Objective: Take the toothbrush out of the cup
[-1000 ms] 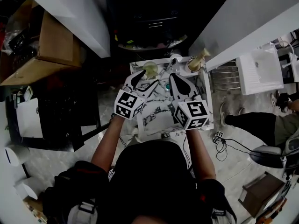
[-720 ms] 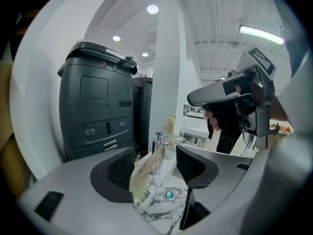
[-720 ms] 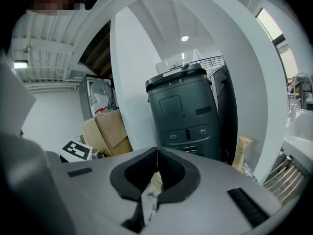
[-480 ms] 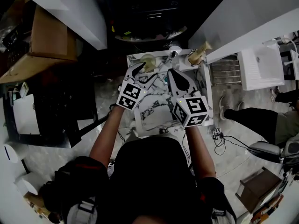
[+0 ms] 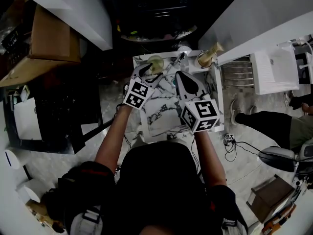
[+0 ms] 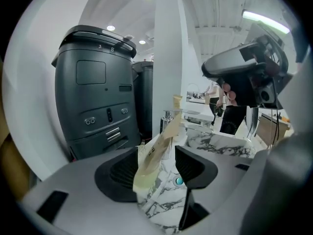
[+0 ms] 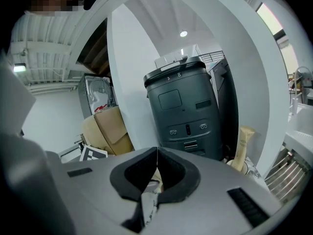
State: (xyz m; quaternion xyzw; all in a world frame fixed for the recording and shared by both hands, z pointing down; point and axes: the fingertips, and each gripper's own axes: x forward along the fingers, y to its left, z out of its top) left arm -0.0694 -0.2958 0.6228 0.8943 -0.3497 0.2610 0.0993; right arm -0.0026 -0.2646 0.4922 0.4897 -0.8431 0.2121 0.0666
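Observation:
A pale yellow translucent cup (image 5: 156, 61) stands at the far edge of the marble table (image 5: 164, 109). In the left gripper view the cup (image 6: 146, 177) sits low between the jaws. A flat cream piece with print (image 6: 164, 138) leans out of it, up and to the right; I cannot tell whether this is the toothbrush. My left gripper (image 5: 149, 74) (image 6: 156, 151) is open around both, with a gap at the right pad. My right gripper (image 5: 180, 78) (image 7: 156, 153) hovers to the right, shut, with nothing between its pads.
A second cup (image 5: 203, 60) with a cream tube (image 7: 242, 146) stands at the table's far right corner, a chrome fitting (image 5: 183, 50) between the cups. A small teal disc (image 6: 179, 181) lies on the marble. A dark grey cabinet (image 6: 98, 92) rises behind. A person's leg (image 5: 271, 131) is at right.
My left gripper has sunk and moved in toward the yellow cup, so its jaws now flank it. The right gripper has stayed where it was, shut.

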